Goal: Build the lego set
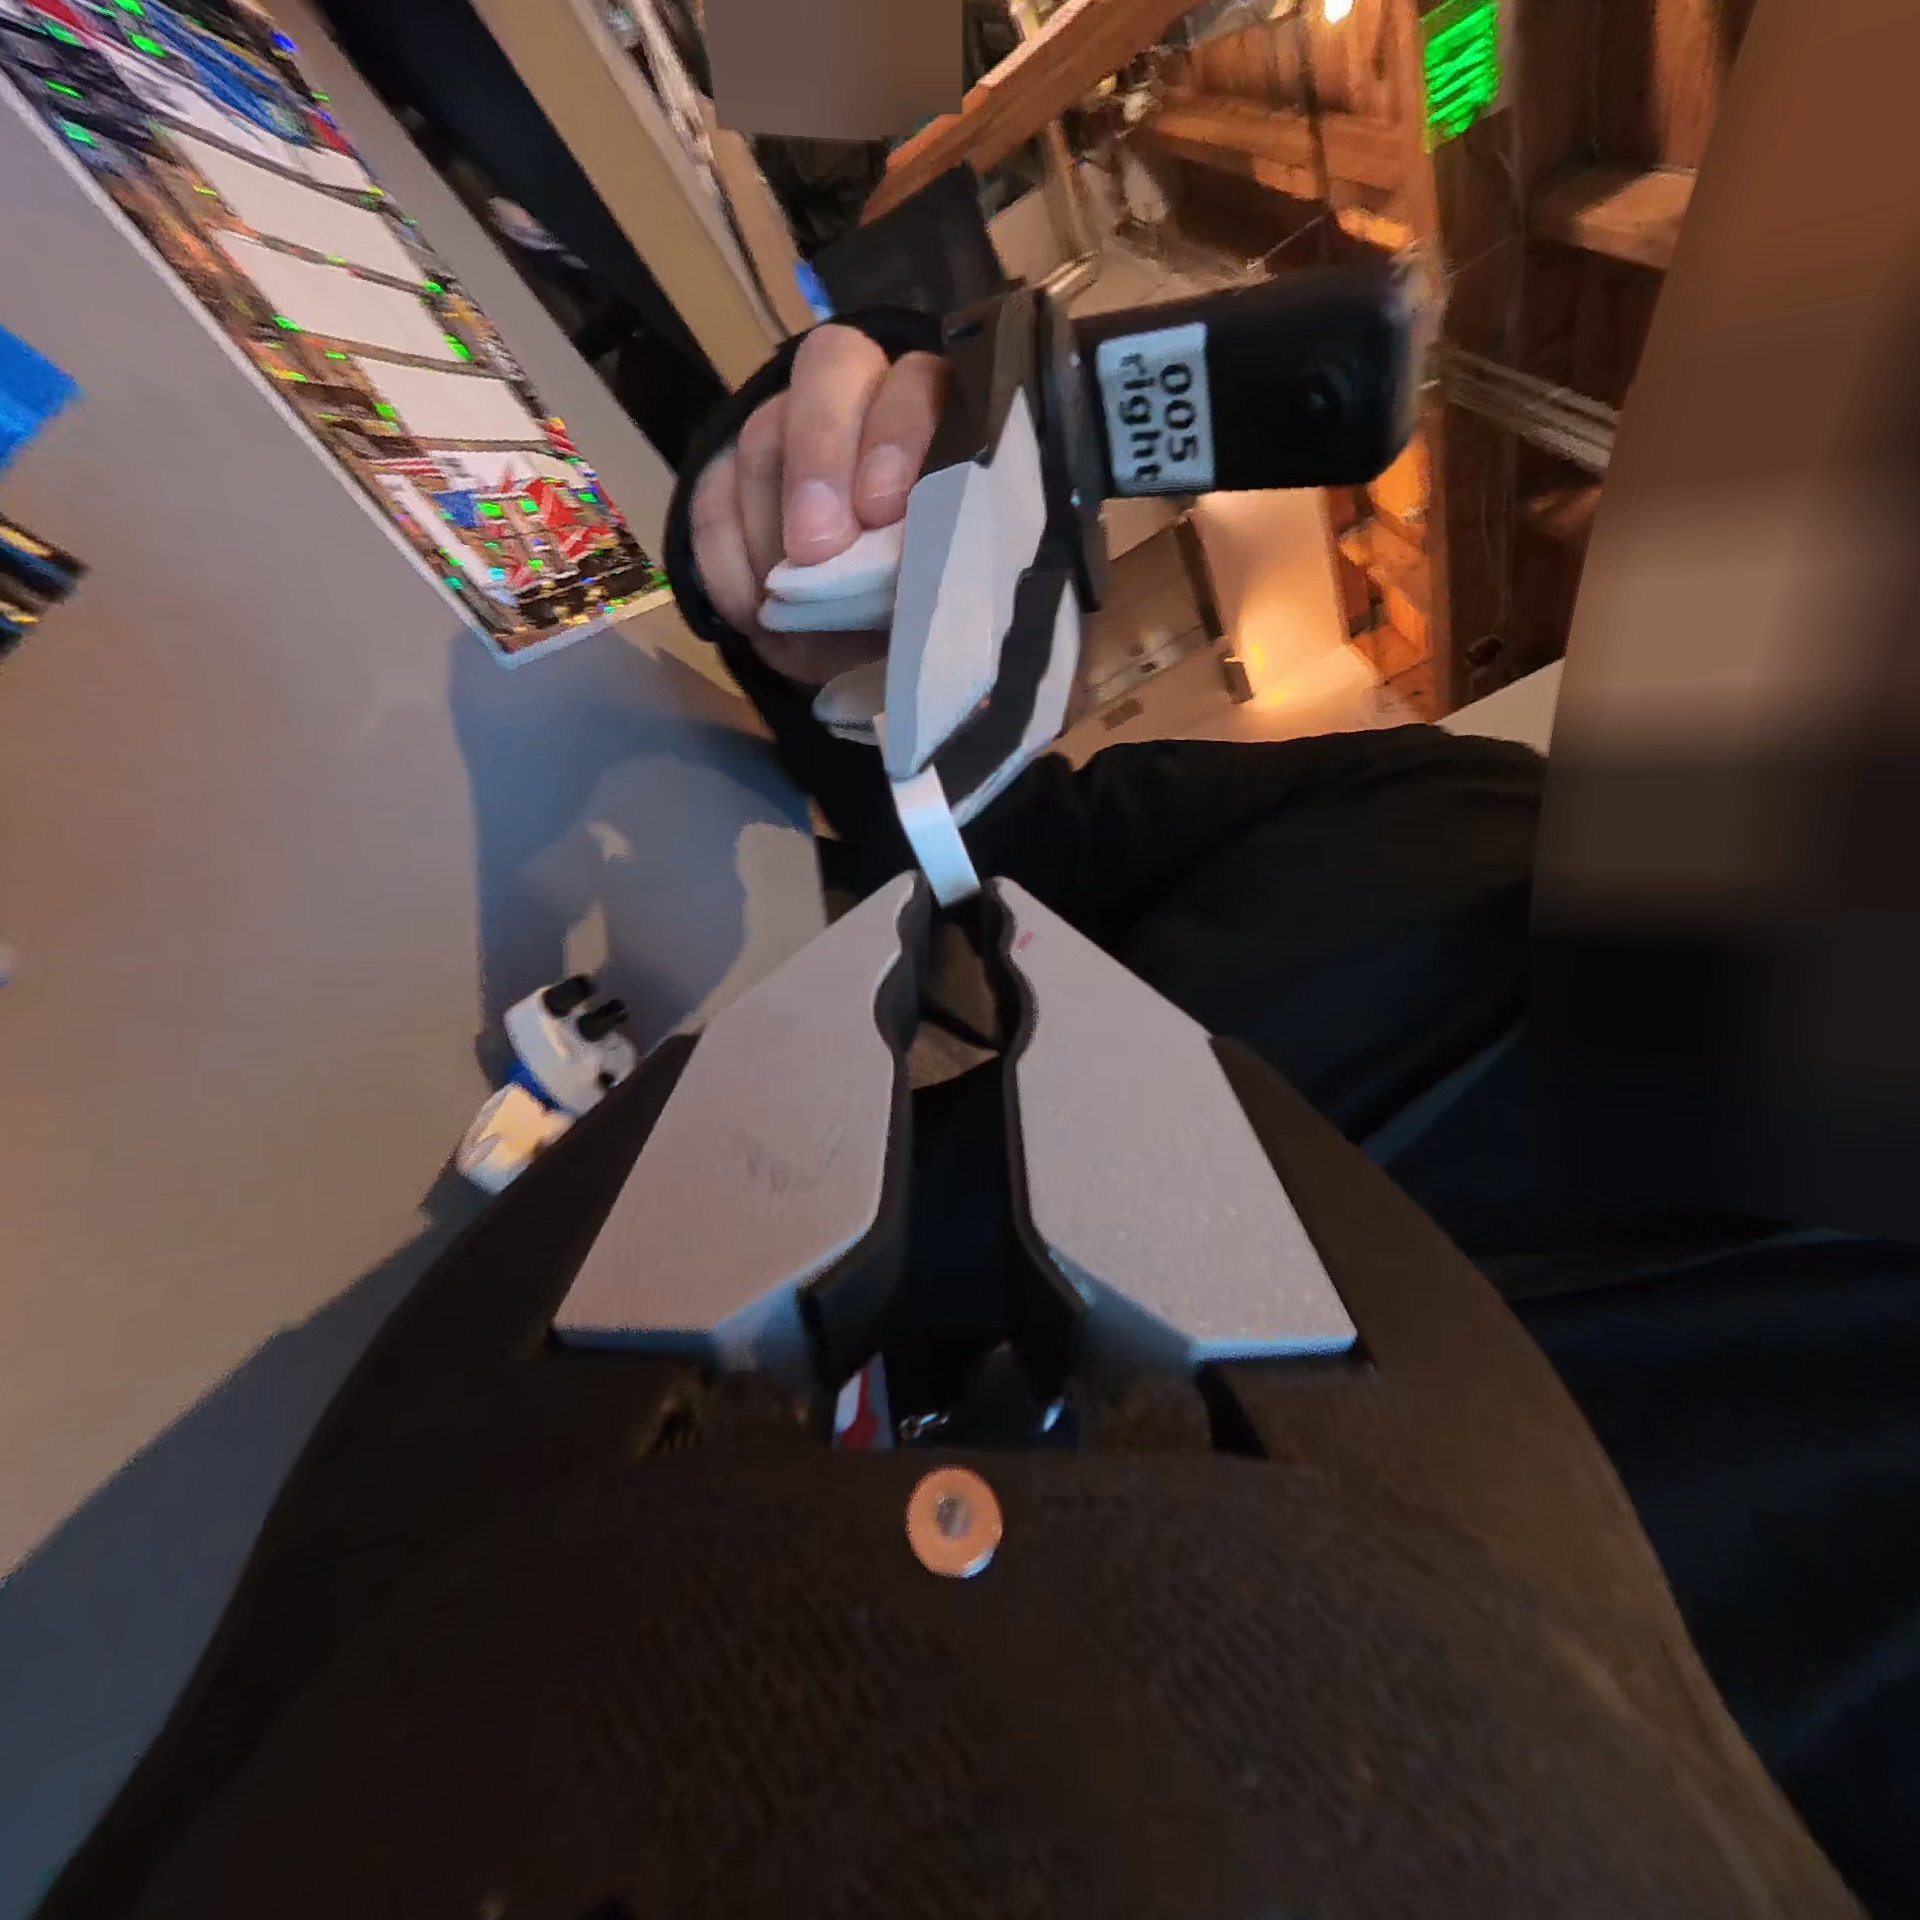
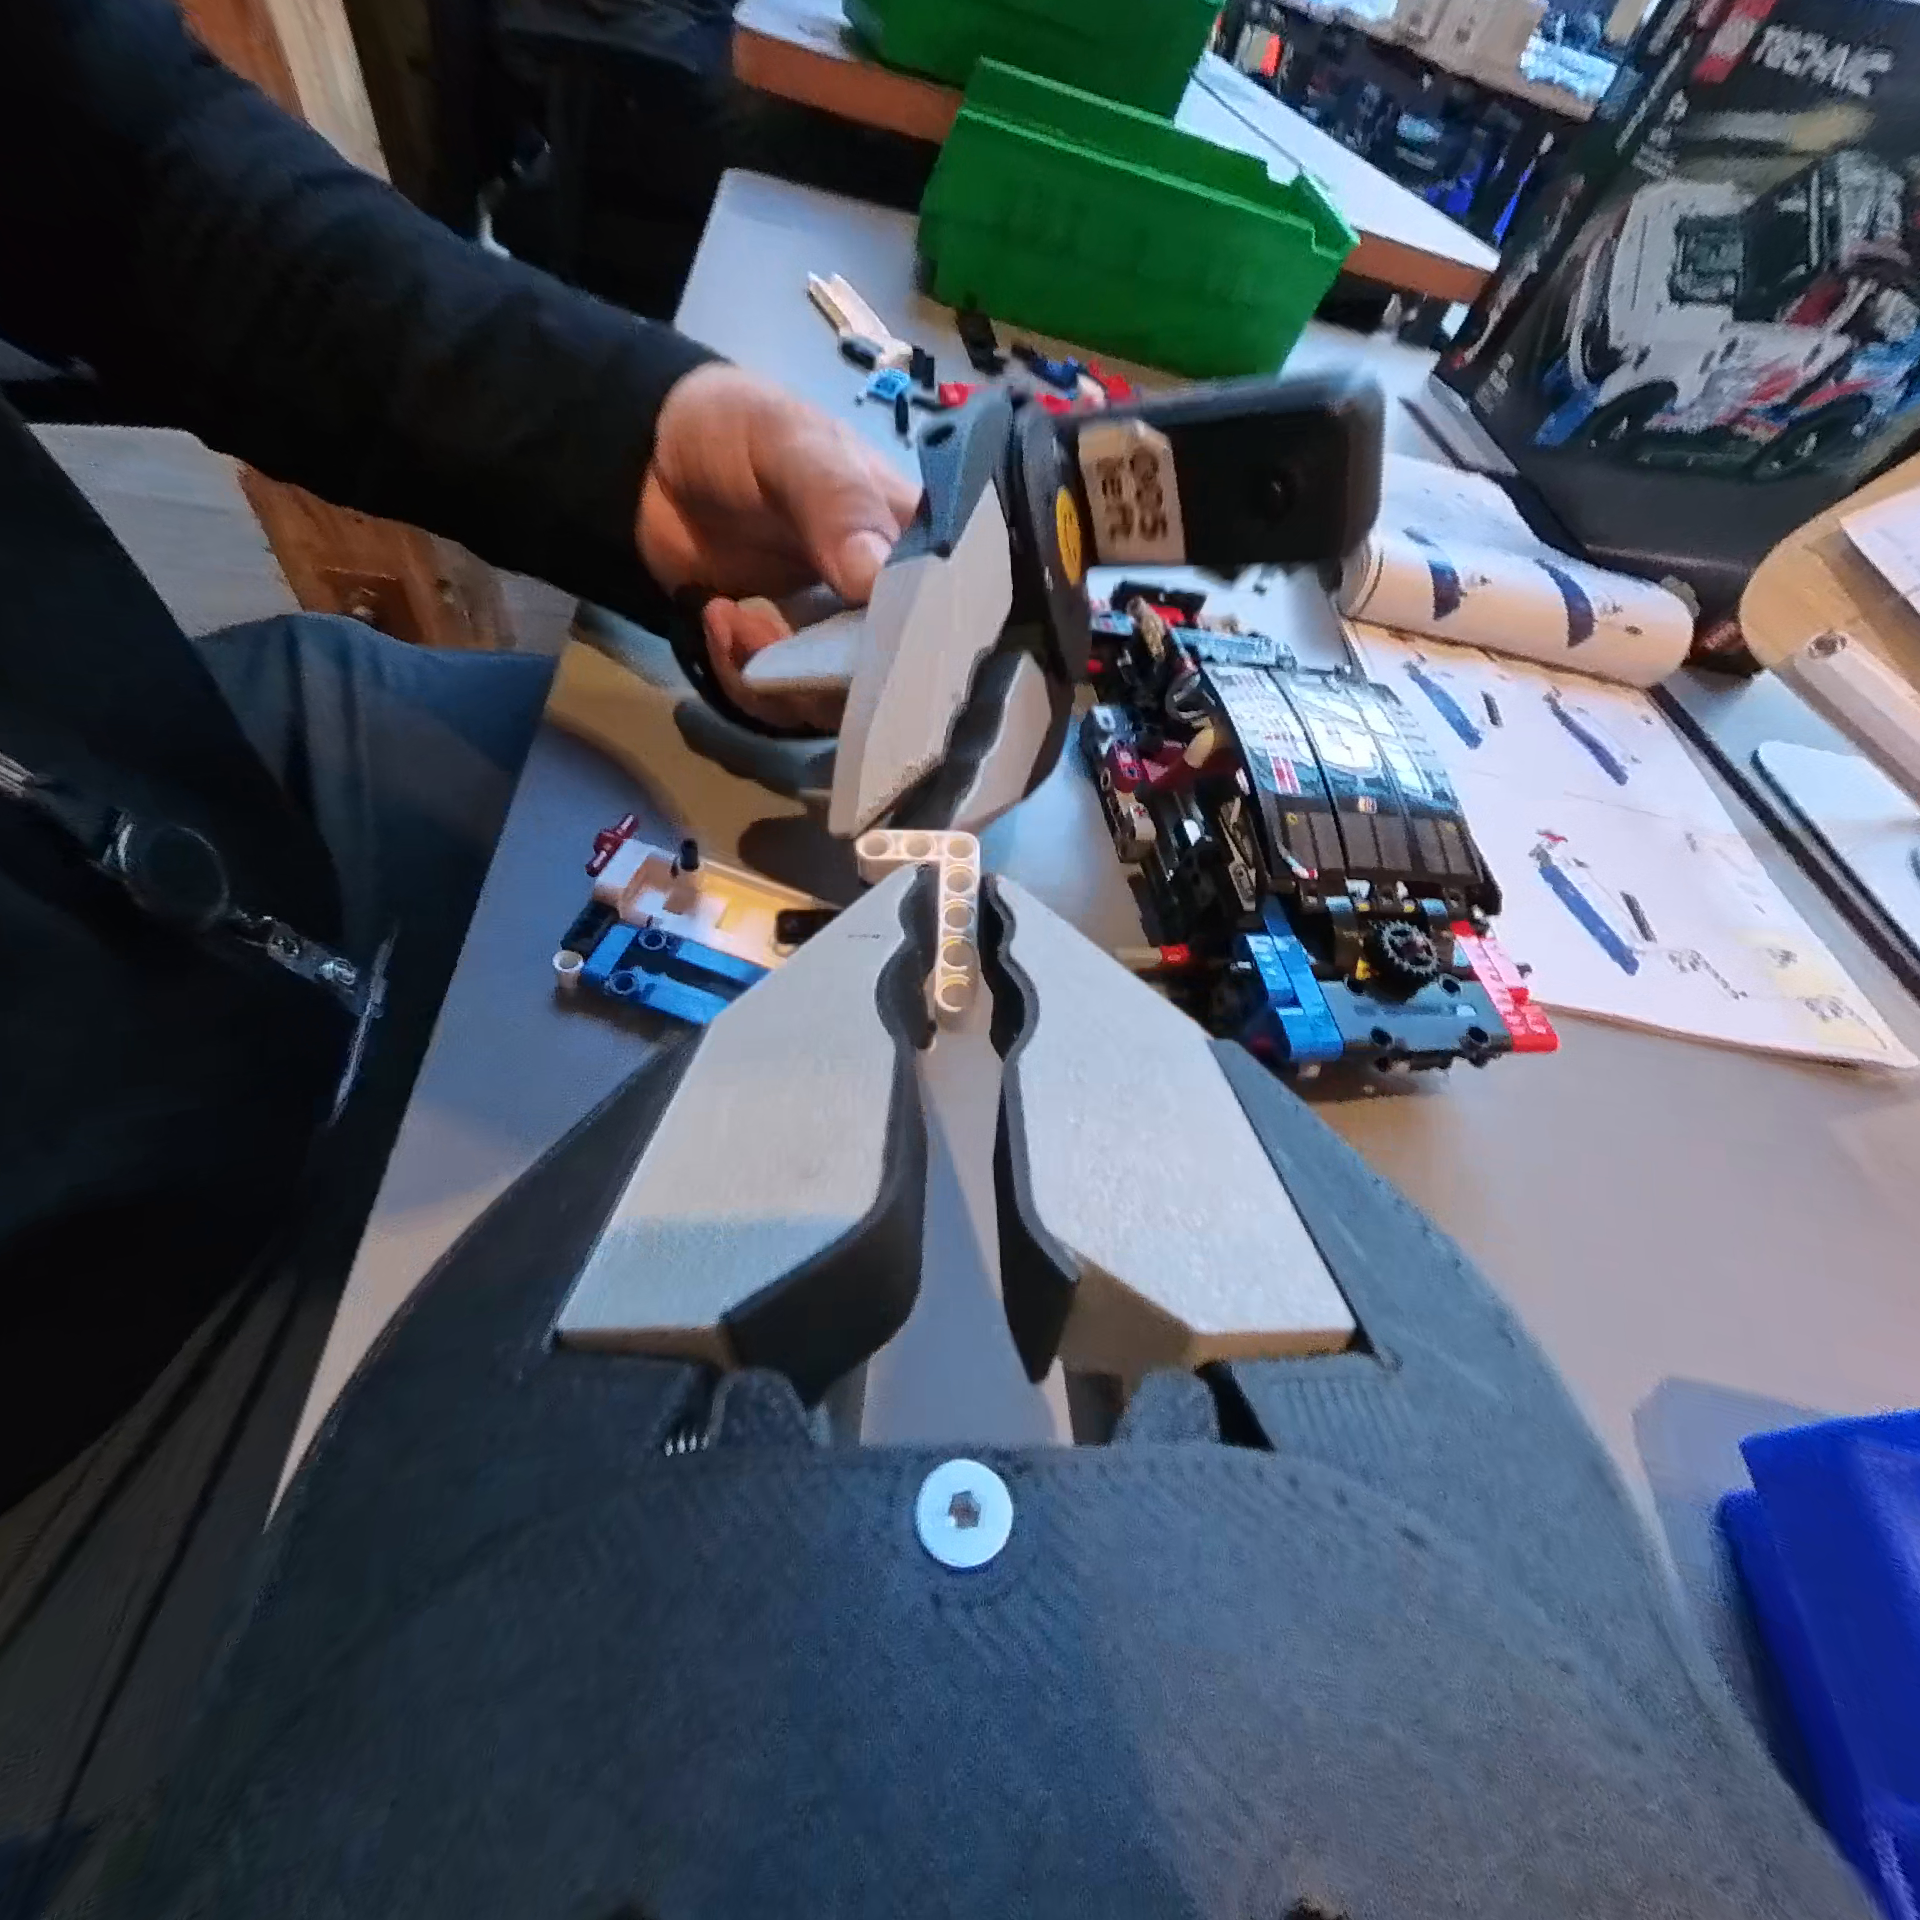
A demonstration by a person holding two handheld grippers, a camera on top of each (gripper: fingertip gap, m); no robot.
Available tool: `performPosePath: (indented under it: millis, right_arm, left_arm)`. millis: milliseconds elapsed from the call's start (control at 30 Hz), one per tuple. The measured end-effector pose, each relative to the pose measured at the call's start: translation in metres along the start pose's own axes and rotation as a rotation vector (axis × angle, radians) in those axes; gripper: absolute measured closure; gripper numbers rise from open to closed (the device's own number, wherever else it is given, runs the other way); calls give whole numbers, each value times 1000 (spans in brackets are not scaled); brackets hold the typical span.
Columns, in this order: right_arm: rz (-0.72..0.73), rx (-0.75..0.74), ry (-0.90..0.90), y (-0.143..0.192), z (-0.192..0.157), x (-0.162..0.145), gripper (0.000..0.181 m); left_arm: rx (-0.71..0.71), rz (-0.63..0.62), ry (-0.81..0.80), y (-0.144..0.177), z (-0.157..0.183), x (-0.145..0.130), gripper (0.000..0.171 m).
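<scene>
My right gripper (image 2: 954,896) is shut on a white L-shaped beam (image 2: 957,935), holding its long arm above the table. The short arm points left past the fingertips. My left gripper (image 2: 906,819) comes down from above, and its tips meet the beam's corner. In the left wrist view the beam (image 1: 938,840) runs edge-on from the right gripper (image 1: 914,769) to my left gripper's tips (image 1: 956,899). The left jaws stand a narrow gap apart. I cannot tell whether they pinch the beam.
A partly built black car model (image 2: 1299,831) with blue and red ends lies behind the grippers. A small white and blue sub-assembly (image 2: 665,935) sits to the left. An open instruction booklet (image 2: 1621,831), green bins (image 2: 1122,229), the set's box (image 2: 1714,260) and a blue bin (image 2: 1839,1621) surround them.
</scene>
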State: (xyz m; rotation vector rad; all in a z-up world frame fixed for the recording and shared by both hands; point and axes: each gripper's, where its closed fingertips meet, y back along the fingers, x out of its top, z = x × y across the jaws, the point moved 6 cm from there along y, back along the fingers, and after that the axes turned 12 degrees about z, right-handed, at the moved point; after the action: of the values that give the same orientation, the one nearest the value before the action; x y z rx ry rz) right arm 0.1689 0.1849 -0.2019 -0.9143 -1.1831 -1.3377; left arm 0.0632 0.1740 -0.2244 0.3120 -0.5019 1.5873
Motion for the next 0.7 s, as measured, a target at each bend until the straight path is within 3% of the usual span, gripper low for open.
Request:
performPosePath:
  millis: [133,400,567,700]
  right_arm:
    - [-53,-42,-126,7,11,-14,176]
    - [-206,-55,-275,-1,6,-44,176]
    - [-223,-44,-308,-9,1,-48,176]
    - [-224,-57,-300,-12,1,-51,176]
  left_arm:
    - [239,-62,-182,15,-2,5,149]
    - [590,-396,-619,1,-21,-14,136]
    - [649,-536,-742,0,-33,-18,136]
    - [622,-557,-743,-2,-38,-20,150]
